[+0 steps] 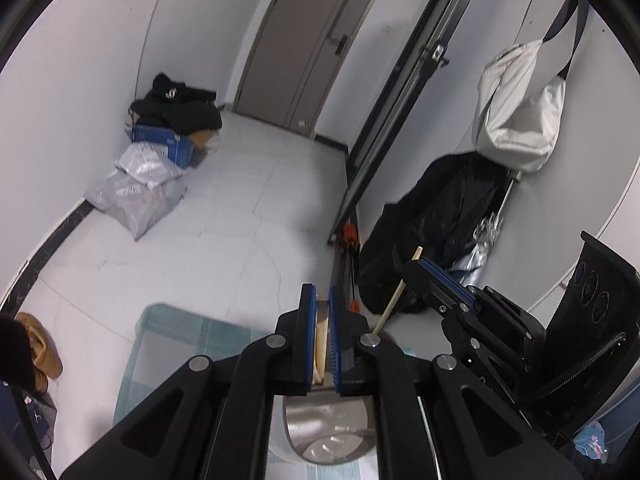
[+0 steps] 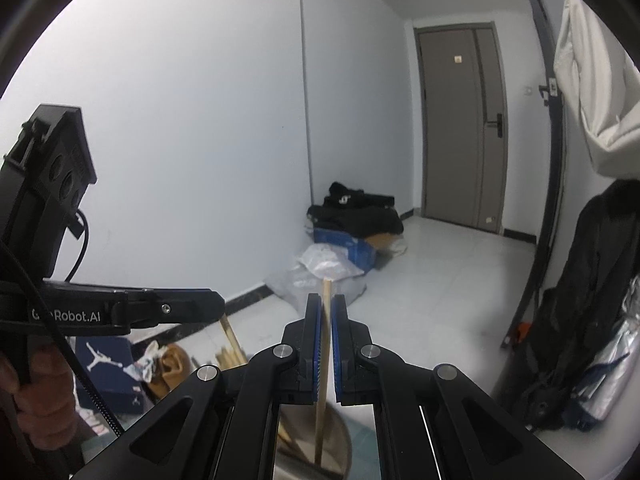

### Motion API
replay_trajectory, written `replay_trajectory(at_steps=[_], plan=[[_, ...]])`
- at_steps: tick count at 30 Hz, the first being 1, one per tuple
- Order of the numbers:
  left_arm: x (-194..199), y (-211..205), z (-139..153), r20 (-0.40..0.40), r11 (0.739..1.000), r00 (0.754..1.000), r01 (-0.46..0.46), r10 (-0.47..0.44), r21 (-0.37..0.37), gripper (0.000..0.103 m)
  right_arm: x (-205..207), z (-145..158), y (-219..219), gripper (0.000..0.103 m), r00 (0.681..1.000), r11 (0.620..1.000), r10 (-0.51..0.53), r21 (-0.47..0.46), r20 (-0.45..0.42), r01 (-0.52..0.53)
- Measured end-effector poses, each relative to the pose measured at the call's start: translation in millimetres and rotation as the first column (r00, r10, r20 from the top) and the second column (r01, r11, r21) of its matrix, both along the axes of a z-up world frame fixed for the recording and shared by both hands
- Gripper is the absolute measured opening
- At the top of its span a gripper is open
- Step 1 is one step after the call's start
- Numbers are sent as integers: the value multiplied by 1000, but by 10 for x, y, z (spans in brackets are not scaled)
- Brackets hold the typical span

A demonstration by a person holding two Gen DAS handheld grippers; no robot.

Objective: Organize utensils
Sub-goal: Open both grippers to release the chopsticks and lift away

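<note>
My left gripper is shut on a bundle of pale wooden chopsticks, held above a shiny steel container. My right gripper is shut on a single wooden chopstick that stands nearly upright with its lower end over the steel container. In the left wrist view the right gripper shows at the right with that chopstick slanting down from it. In the right wrist view the left gripper shows at the left with chopsticks below it.
A teal checked mat lies under the container. On the floor are plastic bags, a blue box with black clothes, a black backpack and a shoe box. A grey door is at the back.
</note>
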State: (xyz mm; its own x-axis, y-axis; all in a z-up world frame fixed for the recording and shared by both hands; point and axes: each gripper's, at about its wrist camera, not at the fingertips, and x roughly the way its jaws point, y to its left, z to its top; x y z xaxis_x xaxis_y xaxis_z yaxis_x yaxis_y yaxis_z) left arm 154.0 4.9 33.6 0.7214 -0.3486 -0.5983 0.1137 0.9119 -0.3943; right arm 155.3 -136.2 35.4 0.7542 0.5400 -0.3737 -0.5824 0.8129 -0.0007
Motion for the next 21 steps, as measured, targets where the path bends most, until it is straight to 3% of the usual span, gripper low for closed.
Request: replay_trajectory(at_steps=[8,11,13,16,18,20,21], plan=[[-14,-7,-78,-86,1000,996,26,-26,2,8,-14,-246,-36,7,992,1000,17,-3,-128,-18],[-92,26,-36,-74,1000,997,1,0,15,24,-89,-249,-87,7,989,1000,2,9,-150,-1],[-174,68,18,-57,999,998,-26,27,18,44,-137,-227,-139,10,987,1000,-18,22,-160,22],[-313,113,118,-22,997,997,-67,68,44,53,-256,-163,-214,13,986,998,-35,42,-160,43],[-415,127,196,1,994,996,-88,88,69,56,-332,-125,-255,24,986,997,-51,50,-156,59],[-485,143,251,22,991,995,-104,102,81,65,-448,-69,-308,50,986,994,-83,64,-145,93],[-534,139,282,33,989,993,-116,113,92,72,-518,-36,-339,56,985,991,-92,81,-144,104]])
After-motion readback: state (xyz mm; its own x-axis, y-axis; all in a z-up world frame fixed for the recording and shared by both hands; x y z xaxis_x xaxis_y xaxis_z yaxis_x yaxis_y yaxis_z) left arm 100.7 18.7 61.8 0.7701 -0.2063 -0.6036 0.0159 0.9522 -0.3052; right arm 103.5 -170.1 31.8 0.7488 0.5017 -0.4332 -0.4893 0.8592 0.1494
